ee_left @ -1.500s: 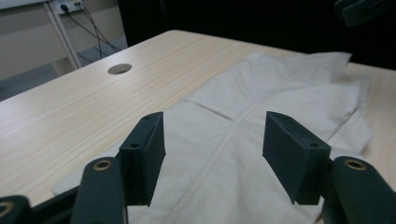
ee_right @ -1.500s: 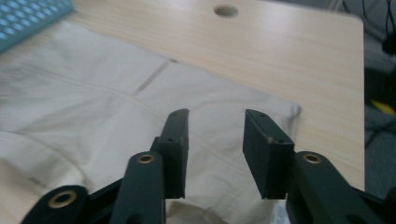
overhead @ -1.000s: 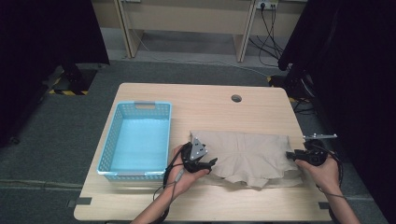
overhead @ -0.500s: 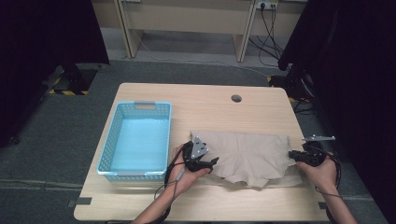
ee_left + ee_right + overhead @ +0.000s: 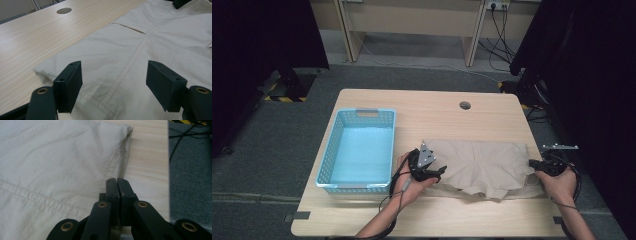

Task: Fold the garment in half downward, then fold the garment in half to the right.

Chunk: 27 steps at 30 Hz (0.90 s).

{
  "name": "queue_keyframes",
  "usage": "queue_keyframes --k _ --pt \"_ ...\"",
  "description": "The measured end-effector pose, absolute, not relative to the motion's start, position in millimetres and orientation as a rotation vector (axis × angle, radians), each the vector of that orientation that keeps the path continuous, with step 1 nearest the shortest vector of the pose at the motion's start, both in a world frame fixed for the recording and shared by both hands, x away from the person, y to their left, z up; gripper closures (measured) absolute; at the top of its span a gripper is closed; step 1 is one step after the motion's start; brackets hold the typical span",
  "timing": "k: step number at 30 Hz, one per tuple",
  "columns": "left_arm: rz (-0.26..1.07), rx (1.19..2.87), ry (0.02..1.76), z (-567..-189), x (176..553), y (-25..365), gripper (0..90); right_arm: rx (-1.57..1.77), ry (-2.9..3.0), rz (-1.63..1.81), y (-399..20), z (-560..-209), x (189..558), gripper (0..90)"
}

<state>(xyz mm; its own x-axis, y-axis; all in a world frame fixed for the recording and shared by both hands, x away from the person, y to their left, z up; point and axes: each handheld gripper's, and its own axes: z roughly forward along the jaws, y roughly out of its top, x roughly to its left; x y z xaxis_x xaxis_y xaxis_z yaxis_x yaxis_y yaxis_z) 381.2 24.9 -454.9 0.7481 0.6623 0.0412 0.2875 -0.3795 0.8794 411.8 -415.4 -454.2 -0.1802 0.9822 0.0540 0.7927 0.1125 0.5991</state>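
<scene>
High view first: a beige garment [image 5: 484, 167] is spread flat on the right half of the wooden table [image 5: 427, 107], with a light-blue basket [image 5: 357, 150] parked just beside it on the left. The left gripper [image 5: 437, 172] is held at the garment's left edge, the right gripper [image 5: 534, 164] at its right edge, so the cloth is pretty much bracketed between the two.

Over in the left gripper view, the jaws are seen standing wide apart, one on each side of a stitched seam, low over the fabric. Nothing is pinched there, the pads aren't pressing on anything.

The right gripper's jaws have just been closing, and in the right gripper view they're shown pressed together at the hem near the garment's corner. Whether a bit of cloth edge is actually caught between them can't be told, since the tips are sitting right where fabric meets bare wood.

A round cable hole [image 5: 465, 105] is seen further back.
</scene>
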Motion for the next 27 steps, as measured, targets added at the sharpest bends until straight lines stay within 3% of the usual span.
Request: queue_keyframes --k 27 --pt "0.48 1.936 0.792 -450.8 388.9 31.4 25.0 1.73 2.025 0.758 -424.1 -455.9 410.2 88.1"
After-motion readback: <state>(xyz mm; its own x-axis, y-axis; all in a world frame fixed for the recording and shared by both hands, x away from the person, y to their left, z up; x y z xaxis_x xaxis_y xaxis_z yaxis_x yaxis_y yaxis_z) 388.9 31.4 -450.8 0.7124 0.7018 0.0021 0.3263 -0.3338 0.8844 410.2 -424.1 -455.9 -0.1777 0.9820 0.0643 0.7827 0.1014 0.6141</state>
